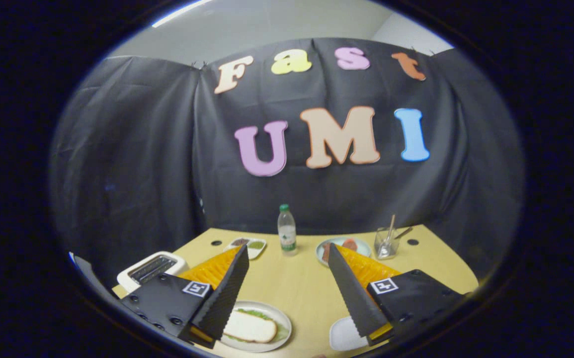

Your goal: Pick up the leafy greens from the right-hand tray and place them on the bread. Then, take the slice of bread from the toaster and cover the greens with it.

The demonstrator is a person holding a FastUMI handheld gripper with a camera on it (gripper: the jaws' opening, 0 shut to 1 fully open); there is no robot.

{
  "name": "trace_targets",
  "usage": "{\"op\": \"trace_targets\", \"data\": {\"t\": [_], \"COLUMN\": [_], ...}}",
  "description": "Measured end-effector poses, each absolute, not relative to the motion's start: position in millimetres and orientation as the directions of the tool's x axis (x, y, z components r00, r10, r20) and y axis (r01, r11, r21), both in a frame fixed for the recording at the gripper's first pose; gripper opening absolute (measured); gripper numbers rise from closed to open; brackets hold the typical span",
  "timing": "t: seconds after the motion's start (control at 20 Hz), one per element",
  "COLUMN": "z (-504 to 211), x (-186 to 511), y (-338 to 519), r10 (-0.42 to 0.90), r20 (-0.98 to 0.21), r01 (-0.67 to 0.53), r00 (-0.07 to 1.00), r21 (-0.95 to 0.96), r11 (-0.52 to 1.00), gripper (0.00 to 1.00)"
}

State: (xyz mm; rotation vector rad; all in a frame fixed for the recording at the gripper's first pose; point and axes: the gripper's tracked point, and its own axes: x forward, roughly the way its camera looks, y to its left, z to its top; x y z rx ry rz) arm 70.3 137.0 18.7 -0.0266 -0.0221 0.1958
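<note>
We hold the gripper [287, 268] wide open, gripping nothing, above the yellow wooden table [296, 293]. Below its fingers, 1 pale bread slice [250, 326] covers leafy greens [257, 313] on a round white plate [282, 323].

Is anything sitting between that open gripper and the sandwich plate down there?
Nothing visible. The gripper is open and holds nothing; the plate with bread over greens lies on bare table between its fingers.

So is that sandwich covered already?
Covered: a bread slice lies on the greens on the plate; the open gripper holds nothing.
</note>
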Motion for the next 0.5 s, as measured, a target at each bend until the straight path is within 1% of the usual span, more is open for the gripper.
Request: {"op": "trace_targets", "data": {"t": [0.15,0.25,0.5], "z": [67,90,89], "x": [54,44,30], "y": [124,113,92], "r10": [0.162,0.14,0.091], "r20": [0.155,0.209,0.215], "r01": [-0.158,-0.127,-0.064], "r00": [0.974,0.968,0.972], "r21": [-0.037,-0.072,-0.13], "r11": [0.987,0.989,0.989], "gripper": [1.0,1.0,1.0]}}
